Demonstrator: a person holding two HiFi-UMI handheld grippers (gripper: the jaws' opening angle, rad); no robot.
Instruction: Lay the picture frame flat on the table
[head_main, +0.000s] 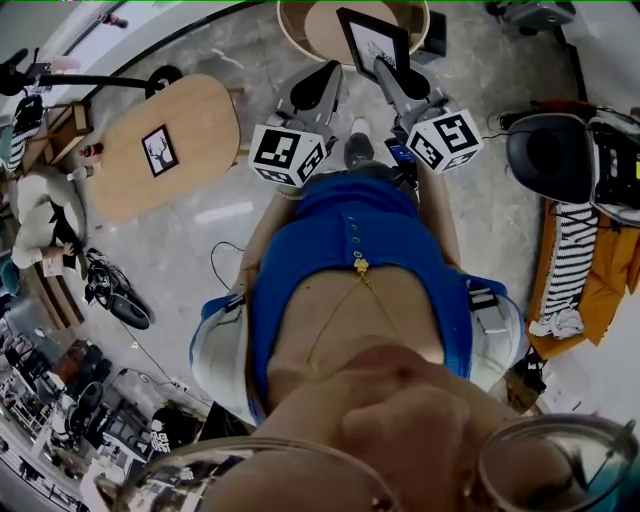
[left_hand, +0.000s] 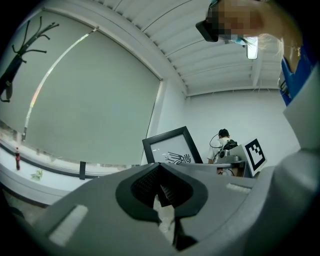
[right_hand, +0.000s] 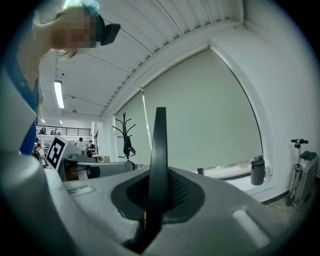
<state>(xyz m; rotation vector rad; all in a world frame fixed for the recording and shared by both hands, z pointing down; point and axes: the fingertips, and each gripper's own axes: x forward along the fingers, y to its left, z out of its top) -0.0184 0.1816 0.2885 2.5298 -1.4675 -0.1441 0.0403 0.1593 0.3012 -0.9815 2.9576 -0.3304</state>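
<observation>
We find the right gripper (right_hand: 157, 196) closed on the black picture frame (right_hand: 159, 145), which stands edge-on and upright between its 2 jaws. In the head view the picture frame (head_main: 372, 40) is held raised and tilted above the round wooden table (head_main: 290, 35), clear of its top. The left gripper (left_hand: 161, 187) has its jaws drawn narrow, nearly together; we see nothing gripped between them. A 2nd frame (head_main: 160, 150) lies flat on the oval table (head_main: 200, 115) to the left.
</observation>
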